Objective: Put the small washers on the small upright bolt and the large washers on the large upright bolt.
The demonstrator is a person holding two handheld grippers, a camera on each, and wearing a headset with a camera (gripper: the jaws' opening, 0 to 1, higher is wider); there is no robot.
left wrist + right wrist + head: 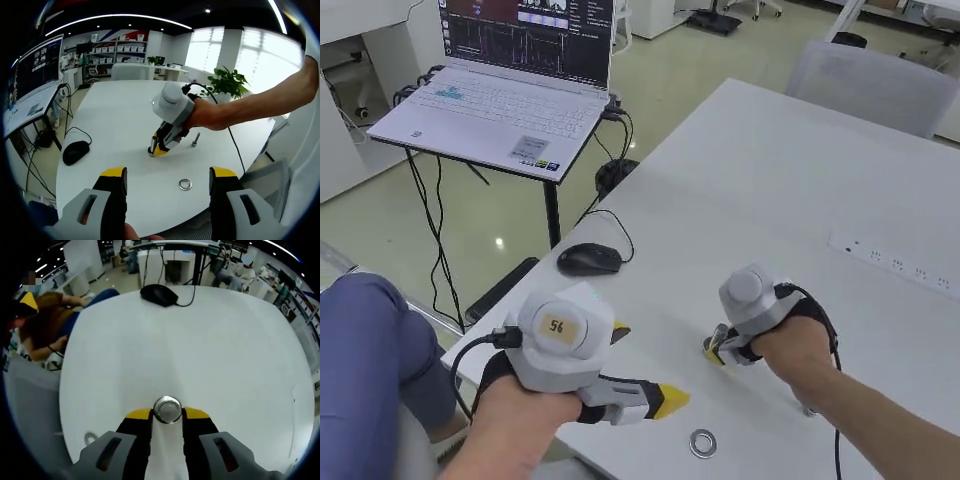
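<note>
My right gripper (716, 349) is shut on the large bolt (167, 410), whose round metal end shows between the yellow jaw tips; it stands on the white table (770, 180). The left gripper view shows that bolt (152, 147) upright in the right gripper (159, 148). A small upright bolt (195, 140) stands just behind it, apart from it. One large washer (703, 442) lies flat near the table's front edge, also in the left gripper view as a washer (185, 184). My left gripper (645, 365) hangs open above the table, left of the washer, with nothing between its jaws.
A black mouse (588, 259) with its cable lies at the table's left edge. A white power strip (895, 262) lies at the right. A laptop (500, 100) sits on a stand beyond the left edge, and a grey chair (875, 80) stands behind the table.
</note>
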